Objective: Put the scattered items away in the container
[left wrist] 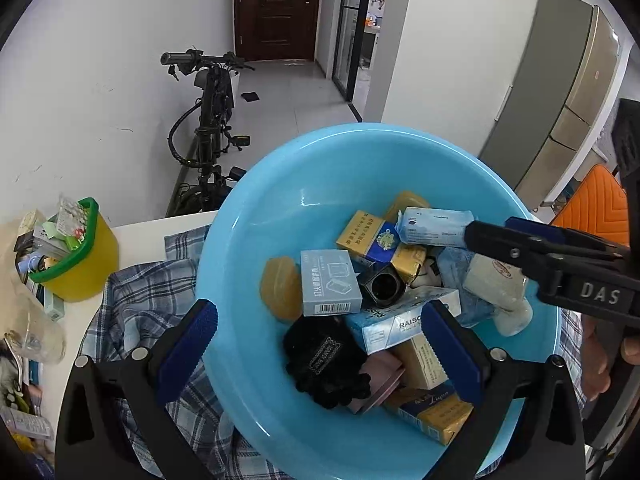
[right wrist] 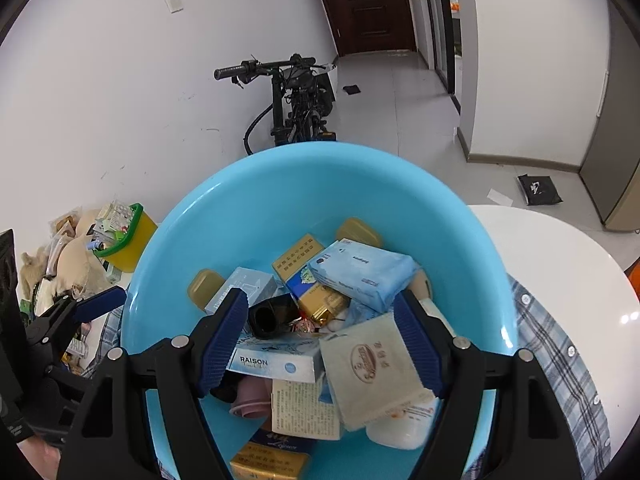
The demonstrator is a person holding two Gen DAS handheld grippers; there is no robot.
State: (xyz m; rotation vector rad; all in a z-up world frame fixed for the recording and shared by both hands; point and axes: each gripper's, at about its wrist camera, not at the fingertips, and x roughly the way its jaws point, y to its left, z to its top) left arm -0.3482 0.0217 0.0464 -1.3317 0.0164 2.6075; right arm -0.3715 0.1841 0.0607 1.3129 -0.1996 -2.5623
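**Both grippers over a filled blue basin**

At the left edge of the white table (left wrist: 140,232) stands a yellow bin with a green rim (left wrist: 76,256), stuffed with small packets, among loose clutter. A blue plaid shirt (left wrist: 152,296) lies spread on the table, and the blue basin (left wrist: 320,160) sits on it, reaching to the table's far edge.

The left gripper (left wrist: 320,344) hangs over the near left part of the basin with its jaws standing wide apart; its left pad is outside the basin rim, over the shirt, and its right pad is above the pile. Nothing is pressed between them.

The scattered items lie heaped in the bottom of the basin. From left: an amber soap bar (left wrist: 280,292) against the wall, a grey-blue carton (left wrist: 330,282), a black glove (left wrist: 324,364) toward the near side, a small black cup-like piece (left wrist: 382,288), a light blue RAISON box (right wrist: 276,360), a gold and blue pack (left wrist: 366,236), a pale blue tissue pack (right wrist: 364,276), and a beige sachet with a red emblem (right wrist: 372,364) lying on a white bottle (right wrist: 400,428).

The right gripper (right wrist: 320,344) points down into the right half of the basin. Its jaws are parted and grip nothing; the sachet lies loose on the pile just inside the right pad, and the RAISON box lies beneath the left pad. In the left wrist view this gripper enters from the right edge, a hand (left wrist: 600,360) behind it.
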